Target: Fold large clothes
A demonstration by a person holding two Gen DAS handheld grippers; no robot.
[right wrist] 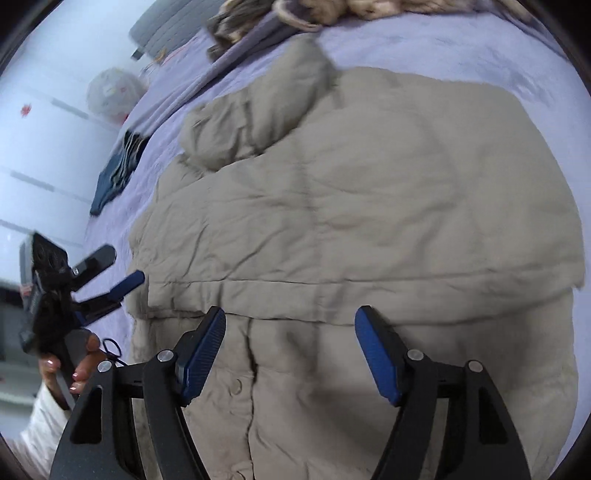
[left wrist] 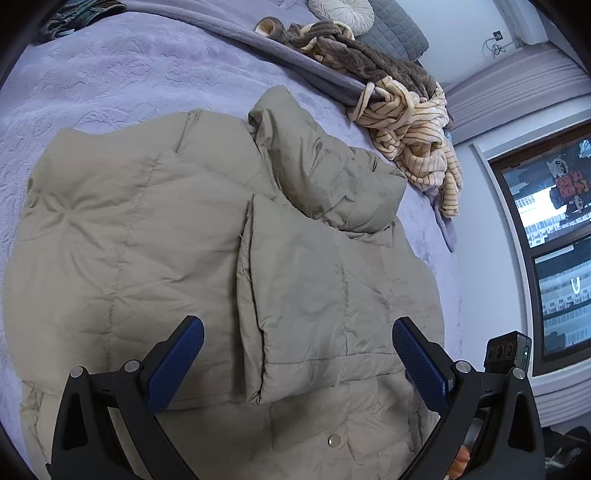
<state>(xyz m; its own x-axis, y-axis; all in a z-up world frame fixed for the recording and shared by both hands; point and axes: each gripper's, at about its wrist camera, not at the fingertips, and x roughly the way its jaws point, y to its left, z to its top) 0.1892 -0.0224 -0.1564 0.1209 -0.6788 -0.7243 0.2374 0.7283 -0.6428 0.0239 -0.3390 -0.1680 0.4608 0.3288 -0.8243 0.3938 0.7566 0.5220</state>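
A large beige puffer jacket (left wrist: pixel 155 236) lies spread on a lavender bed, sleeves folded in over its body; it also fills the right wrist view (right wrist: pixel 369 192). Its hood (left wrist: pixel 317 162) lies at the far end. My left gripper (left wrist: pixel 297 332) is open and empty, hovering over the folded sleeve (left wrist: pixel 314 295) near the jacket's hem. My right gripper (right wrist: pixel 290 321) is open and empty above the jacket's lower part, by a snap button (right wrist: pixel 236 386). The left gripper also shows in the right wrist view (right wrist: pixel 122 269), open, at the jacket's left edge.
The lavender bedspread (left wrist: pixel 110 81) surrounds the jacket. A heap of striped cream and brown clothes (left wrist: pixel 410 110) lies at the bed's far edge. Folded denim (right wrist: pixel 118 166) lies to the side. A window (left wrist: pixel 554 236) is at the right. A grey pillow (left wrist: pixel 395 26) lies at the back.
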